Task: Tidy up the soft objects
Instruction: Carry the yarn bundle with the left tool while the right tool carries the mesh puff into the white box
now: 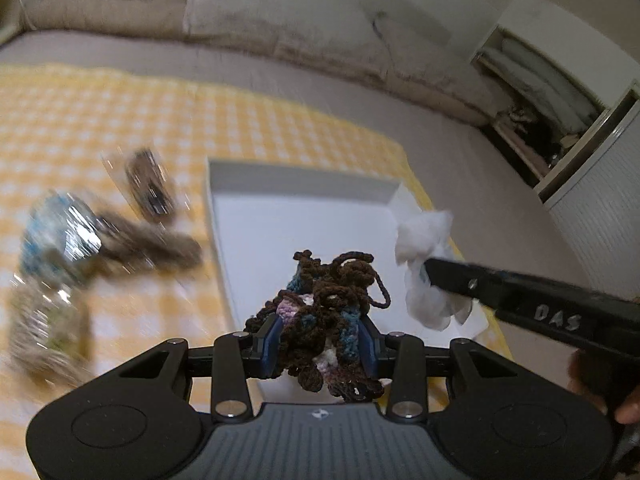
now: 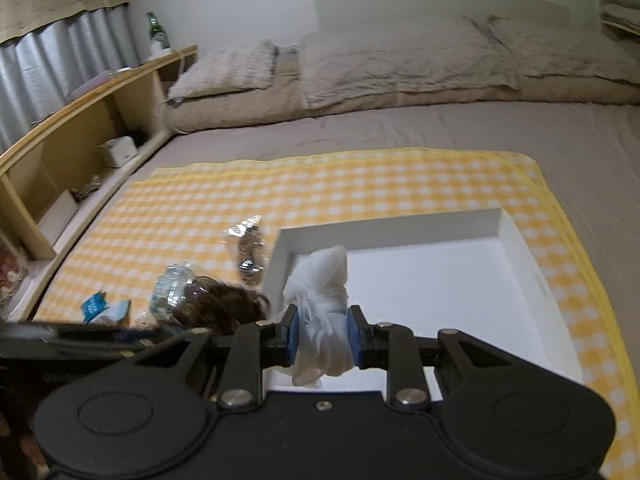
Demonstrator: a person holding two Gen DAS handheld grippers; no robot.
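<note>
Carrying step, both loads over the white tray (image 2: 516, 240) on the bed. Left hand-held gripper (image 1: 320, 344) clamps a crocheted yarn bundle (image 1: 328, 312), a shapeless clump without a clear long axis. Right hand-held gripper (image 2: 320, 340) clamps a white cloth (image 2: 324, 312), its long axis pointing away along the fingers. Next, by judgement: lower each into the tray, then open.

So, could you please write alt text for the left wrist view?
The left gripper holds a tangle of brown, blue and white yarn above an empty white box on a yellow checked cloth. At right, the right gripper holds a white cloth; blurred packets lie at left.
</note>
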